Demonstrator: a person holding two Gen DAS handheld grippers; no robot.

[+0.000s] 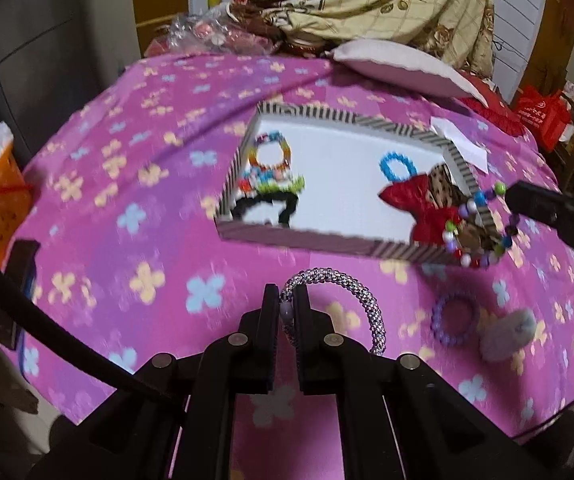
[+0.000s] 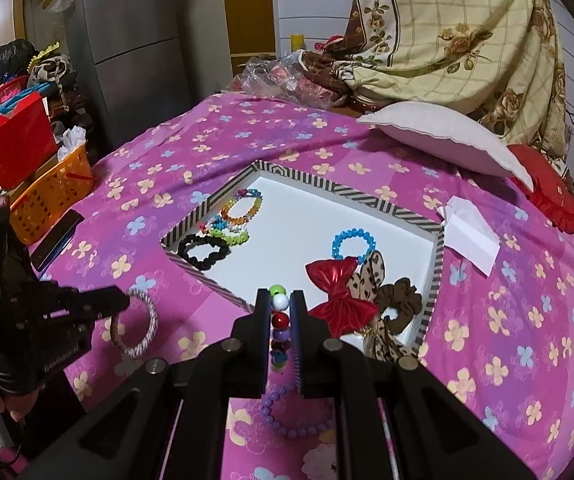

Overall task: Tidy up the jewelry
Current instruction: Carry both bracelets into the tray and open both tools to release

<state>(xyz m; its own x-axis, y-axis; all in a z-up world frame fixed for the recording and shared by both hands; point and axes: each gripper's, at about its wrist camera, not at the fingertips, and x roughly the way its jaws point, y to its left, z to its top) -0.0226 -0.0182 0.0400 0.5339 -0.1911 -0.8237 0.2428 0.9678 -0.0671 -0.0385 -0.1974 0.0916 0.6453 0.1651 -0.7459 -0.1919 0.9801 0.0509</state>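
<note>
Jewelry sits in a striped-rim tray (image 2: pixel 431 280) on the pink flowered bedspread (image 2: pixel 507 320): a blue bead bracelet (image 2: pixel 353 245), a red bow (image 2: pixel 341 294), a black scrunchie (image 2: pixel 203 252). The left gripper (image 1: pixel 287 304) pinches a silver woven bangle (image 1: pixel 351 284) near the tray's near edge. The right gripper (image 2: pixel 279 312) clamps a multicolored bead bracelet (image 2: pixel 279 320) over the tray's near-right corner.

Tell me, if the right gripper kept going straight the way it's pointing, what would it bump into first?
Probably the near striped wall of the tray, or the red bow just inside it. The right gripper, shut on the colourful bead bracelet, points down toward that near edge; depth is hard to judge.
</note>
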